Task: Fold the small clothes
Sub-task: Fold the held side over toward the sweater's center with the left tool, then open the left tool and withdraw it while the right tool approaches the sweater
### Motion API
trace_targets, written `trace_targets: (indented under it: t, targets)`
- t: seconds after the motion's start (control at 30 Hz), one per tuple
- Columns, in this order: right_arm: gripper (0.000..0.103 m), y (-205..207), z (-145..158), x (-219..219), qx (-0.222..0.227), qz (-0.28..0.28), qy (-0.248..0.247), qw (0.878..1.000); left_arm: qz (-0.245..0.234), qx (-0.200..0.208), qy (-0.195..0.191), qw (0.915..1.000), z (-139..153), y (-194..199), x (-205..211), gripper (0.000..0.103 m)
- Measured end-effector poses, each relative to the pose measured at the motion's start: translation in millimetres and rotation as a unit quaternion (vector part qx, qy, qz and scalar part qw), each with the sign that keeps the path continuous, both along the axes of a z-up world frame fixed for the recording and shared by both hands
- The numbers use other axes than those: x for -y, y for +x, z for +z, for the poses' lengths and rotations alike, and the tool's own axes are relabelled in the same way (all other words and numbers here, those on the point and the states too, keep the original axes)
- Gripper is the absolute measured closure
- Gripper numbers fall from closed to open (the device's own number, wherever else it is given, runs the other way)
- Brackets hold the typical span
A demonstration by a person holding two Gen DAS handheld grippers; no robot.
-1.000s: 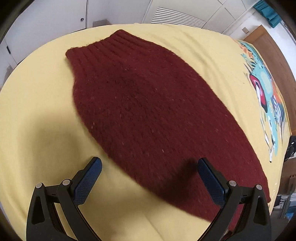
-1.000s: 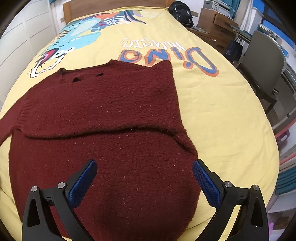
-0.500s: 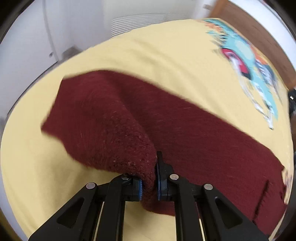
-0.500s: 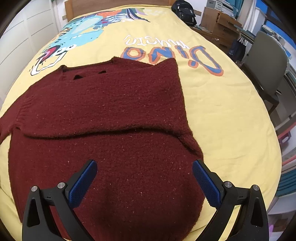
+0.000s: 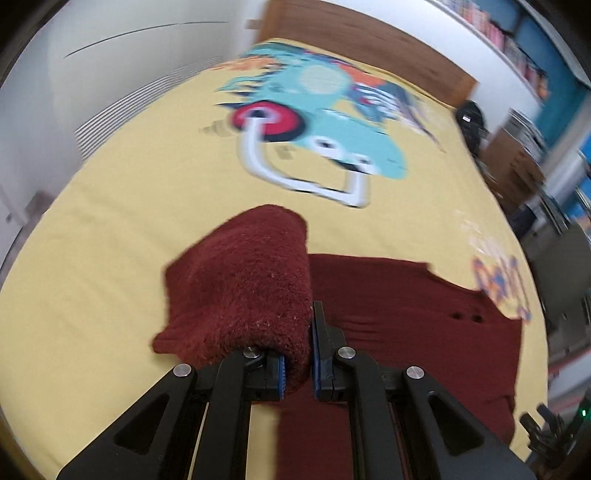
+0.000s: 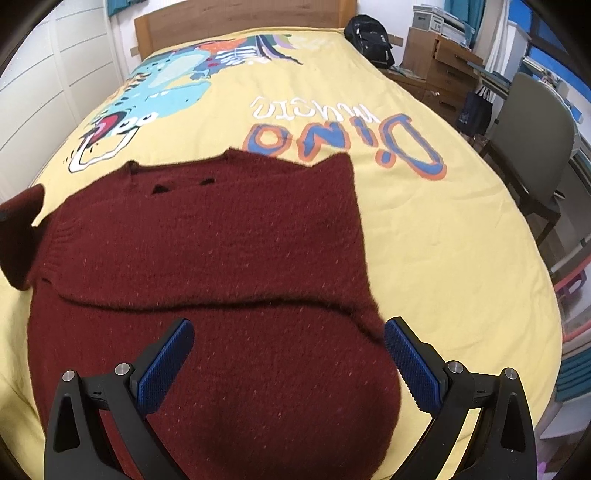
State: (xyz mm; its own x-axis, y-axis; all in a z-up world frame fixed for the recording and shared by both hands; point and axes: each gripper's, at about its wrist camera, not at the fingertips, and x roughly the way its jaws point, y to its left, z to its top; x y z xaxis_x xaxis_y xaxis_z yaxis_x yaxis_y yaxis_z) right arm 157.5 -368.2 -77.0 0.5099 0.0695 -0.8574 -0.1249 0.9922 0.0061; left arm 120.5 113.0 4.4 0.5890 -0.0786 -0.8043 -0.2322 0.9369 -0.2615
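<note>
A dark red knitted sweater (image 6: 207, 258) lies flat on the yellow bedspread (image 6: 443, 229), its right sleeve folded across the body. My left gripper (image 5: 298, 354) is shut on the left sleeve (image 5: 251, 280) and holds it lifted above the bed, its end draped over the left finger. The sweater body (image 5: 406, 302) lies beyond it to the right. The lifted sleeve also shows at the left edge of the right wrist view (image 6: 18, 236). My right gripper (image 6: 288, 365) is open and empty, hovering over the lower part of the sweater.
The bedspread carries a dinosaur print (image 6: 155, 99) and "Dino" lettering (image 6: 347, 144). A wooden headboard (image 6: 236, 22) is at the far end. A black backpack (image 6: 369, 40), a wooden dresser (image 6: 443, 66) and a grey chair (image 6: 535, 147) stand to the right of the bed.
My left gripper closed on the left sleeve, lifted it and swung it toward the sweater body. My right gripper stayed open over the sweater's lower part.
</note>
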Motion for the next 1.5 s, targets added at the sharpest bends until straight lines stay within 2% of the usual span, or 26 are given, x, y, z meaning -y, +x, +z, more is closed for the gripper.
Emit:
trace_targets:
  t: [0.27, 0.4, 0.5, 0.6, 0.8, 0.93, 1.23, 1.33, 1.4, 1.43, 1.47, 1.5]
  targets:
    - [0.001, 14.7, 15.1, 12.8, 0.015, -0.003, 0.006, 1.0, -0.086, 0.005, -0.01, 0.9962, -5.9, 70.2, 104.5, 0.095]
    - [0.001, 15.3, 15.4, 19.6, 0.017, -0.008, 0.006, 1.0, -0.124, 0.001, -0.01, 0.9922, -14.8, 84.4, 152.5, 0.095]
    - [0.001, 15.6, 7.7, 25.8, 0.006, -0.013, 0.006, 1.0, -0.145, -0.007, 0.003, 0.9894, -30.0, 89.8, 186.5, 0.095]
    - [0.001, 16.3, -2.8, 29.5, -0.011, -0.019, 0.008, 1.0, -0.153, -0.032, 0.014, 0.9876, -56.1, 94.1, 205.7, 0.095]
    - [0.001, 14.3, -18.9, 32.3, -0.032, -0.023, 0.016, 0.999, -0.163, -0.079, 0.034, 0.9829, -100.7, 94.5, 213.3, 0.095]
    - [0.001, 12.6, -22.5, 32.4, -0.035, -0.026, 0.021, 0.999, -0.161, -0.099, 0.035, 0.9813, -119.0, 92.2, 208.9, 0.095]
    - [0.001, 9.1, -23.9, 29.9, -0.038, -0.025, 0.022, 0.999, -0.168, -0.126, 0.035, 0.977, -127.5, 93.2, 206.0, 0.089]
    - [0.001, 7.6, -24.5, 29.9, -0.039, -0.025, 0.022, 0.999, -0.164, -0.131, 0.023, 0.9774, -126.0, 93.5, 204.1, 0.077]
    - [0.001, 5.7, -25.7, 29.4, -0.042, -0.026, 0.019, 0.999, -0.167, -0.133, 0.013, 0.9769, -124.4, 93.1, 204.1, 0.046]
    - [0.001, 4.8, -26.0, 29.4, -0.042, -0.026, 0.018, 0.999, -0.17, -0.132, 0.01, 0.9765, -123.1, 92.4, 204.5, 0.038]
    - [0.001, 3.7, -26.1, 29.5, -0.043, -0.027, 0.018, 0.999, -0.175, -0.131, 0.011, 0.9757, -121.9, 91.8, 206.4, 0.026]
    - [0.001, 2.5, -26.5, 29.8, -0.043, -0.028, 0.019, 0.998, -0.182, -0.128, 0.017, 0.9747, -120.8, 90.8, 209.2, 0.02]
